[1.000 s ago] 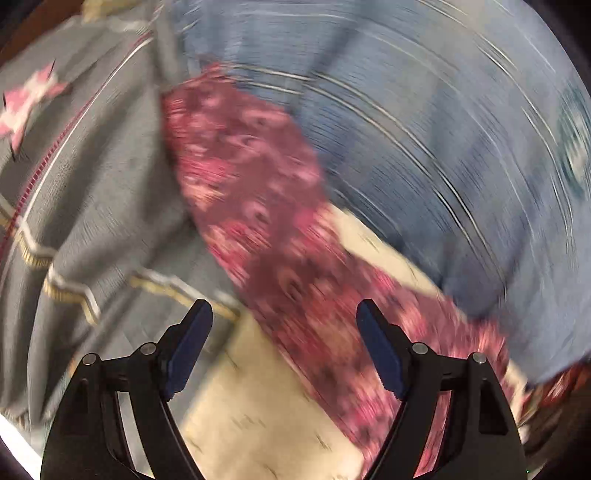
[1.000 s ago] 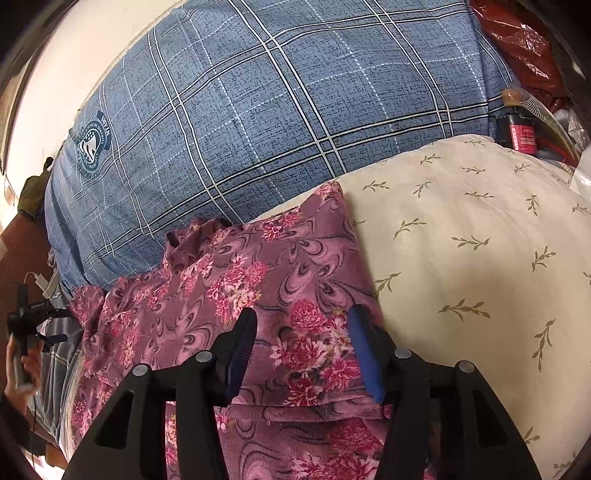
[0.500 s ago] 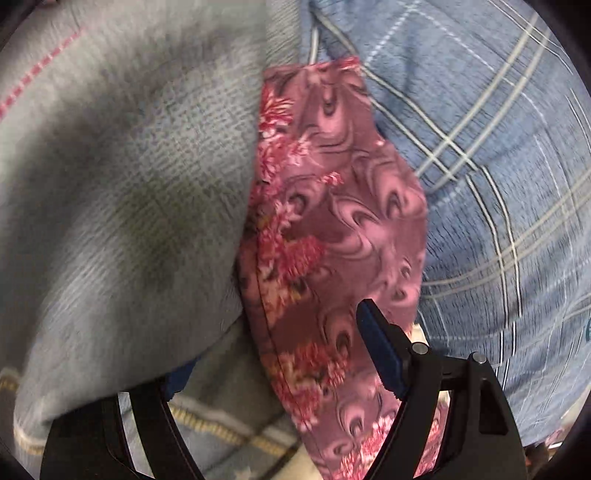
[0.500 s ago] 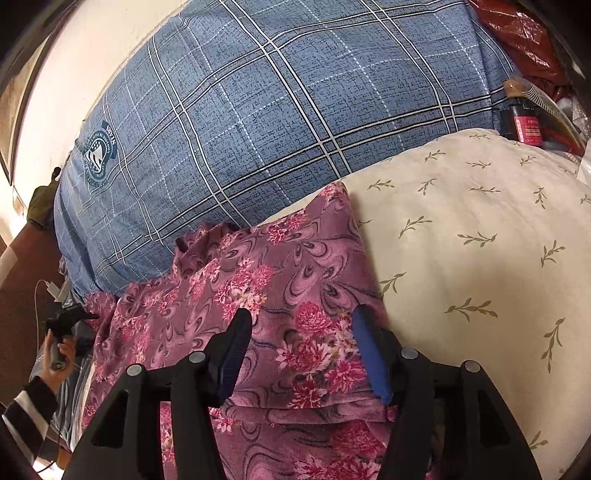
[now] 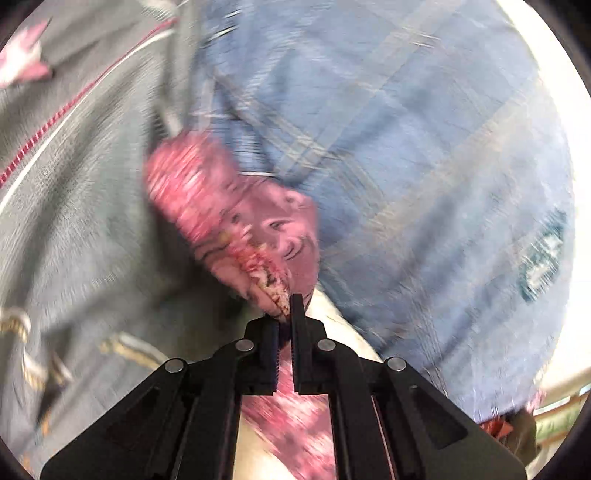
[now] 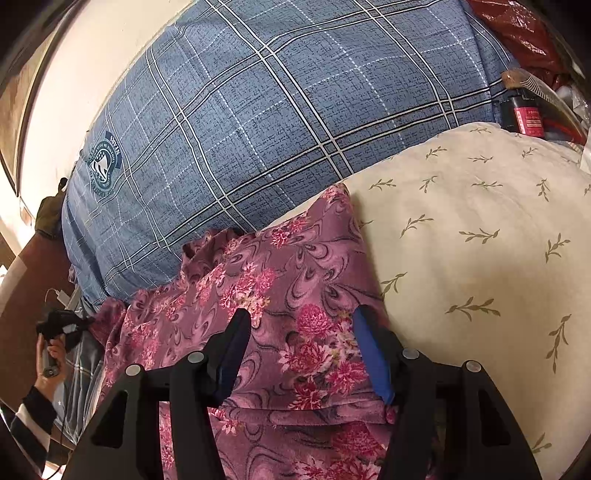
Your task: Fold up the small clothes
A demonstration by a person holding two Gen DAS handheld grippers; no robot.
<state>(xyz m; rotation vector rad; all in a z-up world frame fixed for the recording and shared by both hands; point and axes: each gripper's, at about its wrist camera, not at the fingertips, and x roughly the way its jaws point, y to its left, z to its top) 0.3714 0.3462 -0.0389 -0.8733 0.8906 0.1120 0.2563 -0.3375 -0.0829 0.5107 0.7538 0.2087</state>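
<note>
A pink-purple floral garment (image 6: 295, 295) lies spread on a cream leaf-print pillow (image 6: 480, 240). My right gripper (image 6: 301, 328) is open, its jaws resting over the garment's near part. In the blurred left wrist view my left gripper (image 5: 284, 314) is shut on an edge of the same floral garment (image 5: 236, 210), which bunches up ahead of the jaws. In the right wrist view the left gripper (image 6: 55, 325) appears far left, held in a hand, at the garment's far end.
A large blue plaid pillow (image 6: 277, 110) lies behind the garment and also fills the right of the left wrist view (image 5: 424, 166). A grey blanket (image 5: 74, 203) is at left. A red bottle (image 6: 524, 118) and red bag (image 6: 517, 29) sit at back right.
My left gripper has closed on the garment's edge and is moving fast. The right gripper has stayed open over the garment.
</note>
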